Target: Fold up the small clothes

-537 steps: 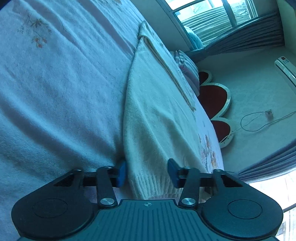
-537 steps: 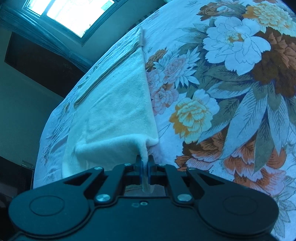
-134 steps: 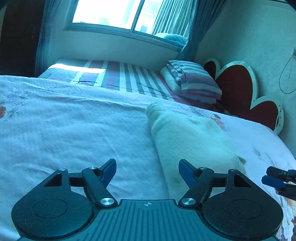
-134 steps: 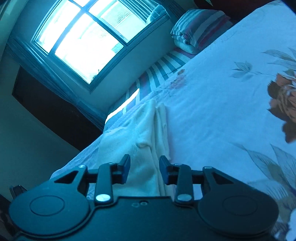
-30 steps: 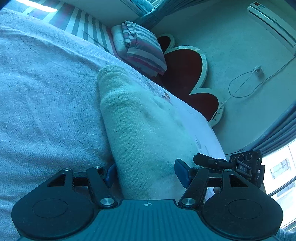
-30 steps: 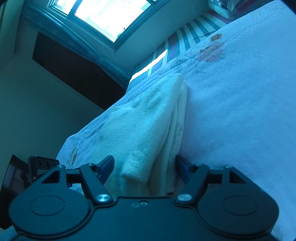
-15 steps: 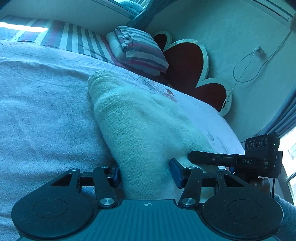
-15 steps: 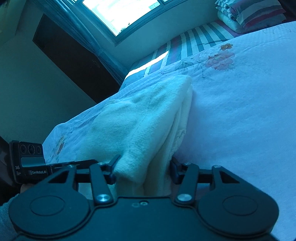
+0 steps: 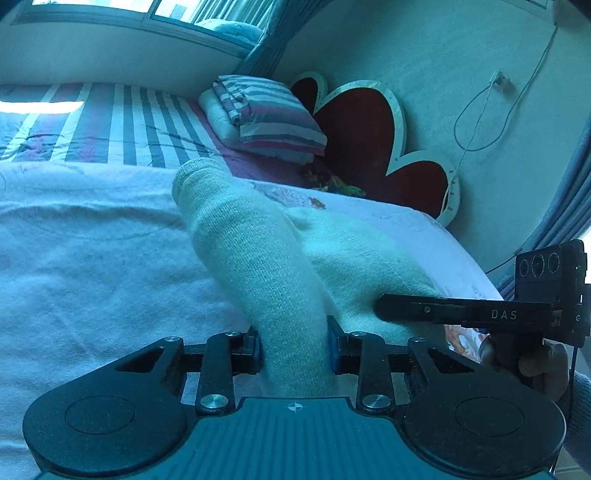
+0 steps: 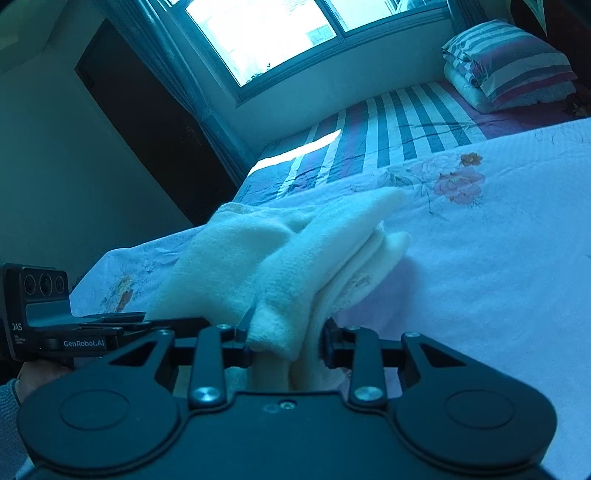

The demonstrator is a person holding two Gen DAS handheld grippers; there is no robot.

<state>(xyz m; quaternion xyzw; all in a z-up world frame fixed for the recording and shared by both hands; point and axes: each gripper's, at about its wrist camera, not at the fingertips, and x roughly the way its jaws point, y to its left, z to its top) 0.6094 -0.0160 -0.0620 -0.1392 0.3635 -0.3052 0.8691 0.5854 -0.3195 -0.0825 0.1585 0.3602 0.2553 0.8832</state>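
A wide bed (image 9: 92, 258) fills both views, spread with a pale cover printed with flowers (image 10: 458, 182). Beyond the cover, a striped sheet (image 9: 122, 122) runs to the wall under a bright window (image 10: 280, 33). A heart-shaped red headboard (image 9: 362, 136) leans against the wall, and a striped pillow (image 9: 273, 118) lies on folded bedding in front of it.

A cream knit garment (image 9: 266, 266), folded into a thick long bundle, lies across the cover. Its near end is raised off the bed, its far end rests on the cover.

The left gripper (image 9: 294, 349) has the bundle's left near corner between its jaws, which are closing; the blue pads press into the knit on both sides, and the cloth bulges out above them. The right gripper (image 10: 286, 341) has the other near corner the same way: its jaws are closing, and several layers of cloth are pinched between the pads.

In the left wrist view the right gripper shows from the side, its finger lying against the garment, with the person's hand (image 9: 524, 362) around its handle. In the right wrist view the left gripper shows at the left edge, held by the other hand (image 10: 37, 376).
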